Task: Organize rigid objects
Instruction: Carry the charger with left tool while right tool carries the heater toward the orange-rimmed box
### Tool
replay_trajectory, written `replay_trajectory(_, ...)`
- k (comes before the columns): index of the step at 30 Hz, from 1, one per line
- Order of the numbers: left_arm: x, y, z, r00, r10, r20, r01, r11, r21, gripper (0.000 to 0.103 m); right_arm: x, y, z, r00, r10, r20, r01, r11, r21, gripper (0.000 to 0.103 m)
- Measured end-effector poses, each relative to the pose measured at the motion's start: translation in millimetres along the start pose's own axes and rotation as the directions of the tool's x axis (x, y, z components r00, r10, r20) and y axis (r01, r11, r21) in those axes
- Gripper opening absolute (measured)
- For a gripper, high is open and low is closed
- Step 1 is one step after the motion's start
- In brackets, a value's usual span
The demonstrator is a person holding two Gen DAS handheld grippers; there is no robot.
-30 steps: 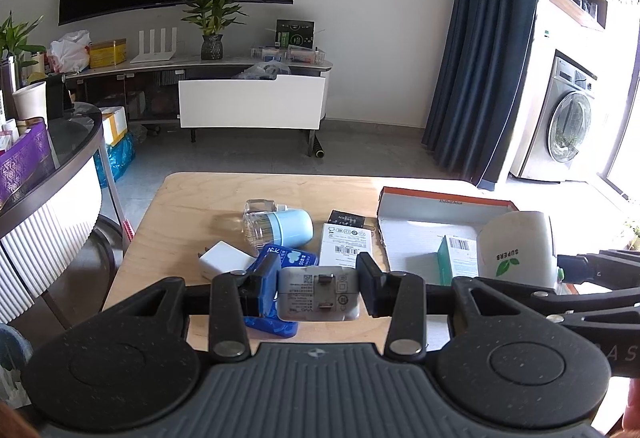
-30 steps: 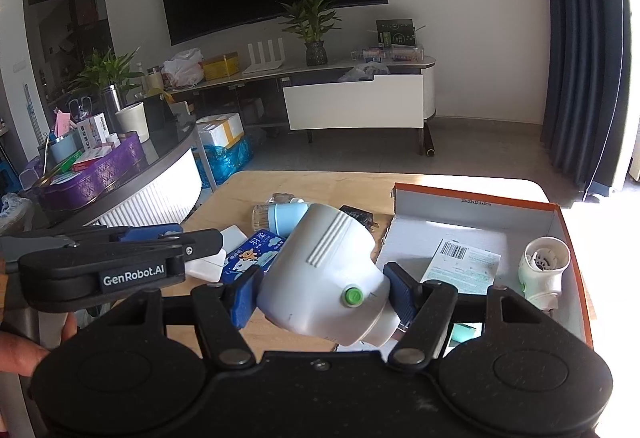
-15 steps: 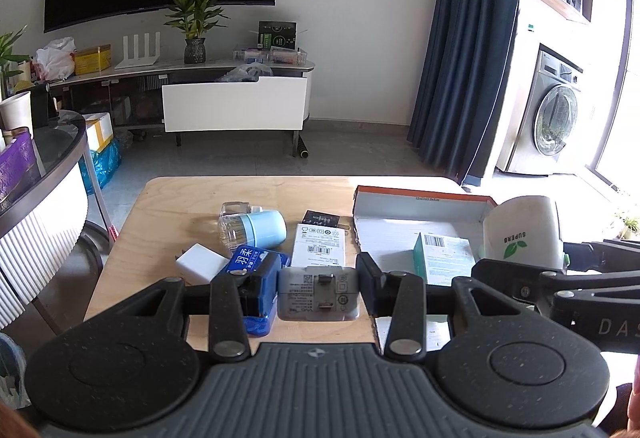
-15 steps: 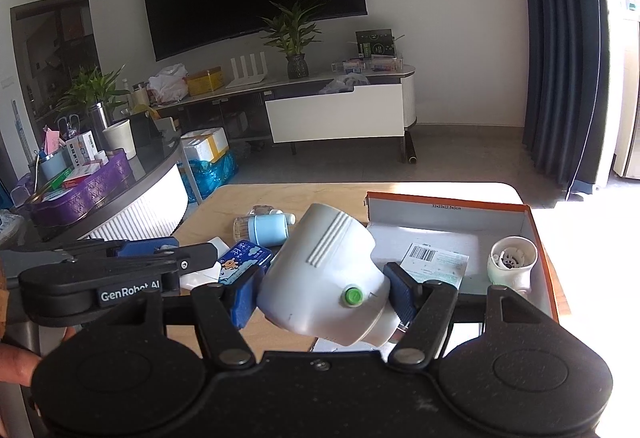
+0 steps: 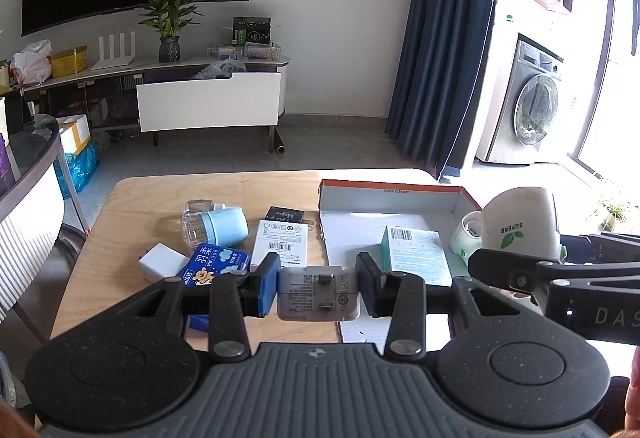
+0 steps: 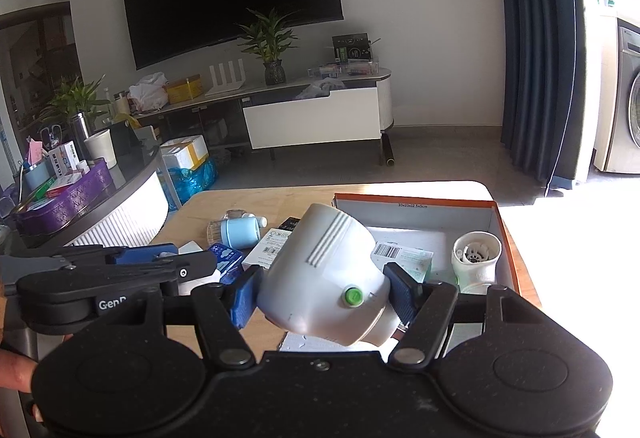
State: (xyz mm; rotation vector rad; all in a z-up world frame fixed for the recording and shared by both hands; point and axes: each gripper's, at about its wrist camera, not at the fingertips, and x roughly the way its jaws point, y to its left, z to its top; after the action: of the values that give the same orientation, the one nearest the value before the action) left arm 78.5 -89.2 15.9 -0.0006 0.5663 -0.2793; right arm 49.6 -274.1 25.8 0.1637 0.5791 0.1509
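Observation:
My left gripper [image 5: 318, 288] is shut on a grey charger plug [image 5: 318, 298], held above the table near the left wall of the orange-rimmed box [image 5: 390, 187]. My right gripper [image 6: 322, 296] is shut on a white device with a green button [image 6: 324, 274], held above the box's near edge; it also shows in the left wrist view [image 5: 520, 224]. In the box [image 6: 416, 197] lie a teal carton [image 6: 402, 258] and a white cup-shaped part [image 6: 476, 258].
On the wooden table [image 5: 140, 206] lie a light-blue capped bottle [image 5: 216, 226], a white adapter [image 5: 162, 264], a blue tissue pack [image 5: 212, 266], a white labelled box [image 5: 282, 242] and a small black card [image 5: 286, 215]. A round counter [image 6: 100, 206] stands at the left.
Both grippers have moved right and a little back, with the charger and the white device still held. The box now sits more centrally in both views.

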Motion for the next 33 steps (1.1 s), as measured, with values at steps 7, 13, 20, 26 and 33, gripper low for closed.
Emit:
replay_trajectory(7, 5.9, -13.5, 3.0, 1.0, -0.024, -0.003, 0.024, 1.0, 0.018, 0.042, -4.8, -11.6, 1.2, 0.999, -0.03, 0.014, 0.03, 0.999, 0.02, 0.079)
replay_trajectory(13, 11.6, -25.5, 4.5, 0.999, -0.05, -0.005, 0.051, 0.998, 0.035, 0.042, -7.5, -21.2, 0.9, 0.998, -0.053, 0.019, 0.052, 0.998, 0.034, 0.079)
replay_trajectory(20, 18.6, -37.1, 5.9, 0.997, -0.074, -0.011, 0.075, 0.996, 0.056, 0.042, -10.0, -35.3, 2.3, 0.996, -0.087, 0.028, 0.085, 0.995, 0.06, 0.079)
replay_trajectory(26, 26.0, -46.7, 9.0, 0.995, -0.095, -0.014, 0.096, 0.993, 0.07, 0.042, -10.6, -47.2, 4.9, 0.993, -0.112, 0.037, 0.108, 0.991, 0.079, 0.079)
replay_trajectory(33, 35.3, -56.7, 12.2, 0.994, -0.109, -0.022, 0.111, 0.99, 0.083, 0.042, -8.5, -58.6, 7.2, 0.99, -0.134, 0.041, 0.129, 0.987, 0.096, 0.079)
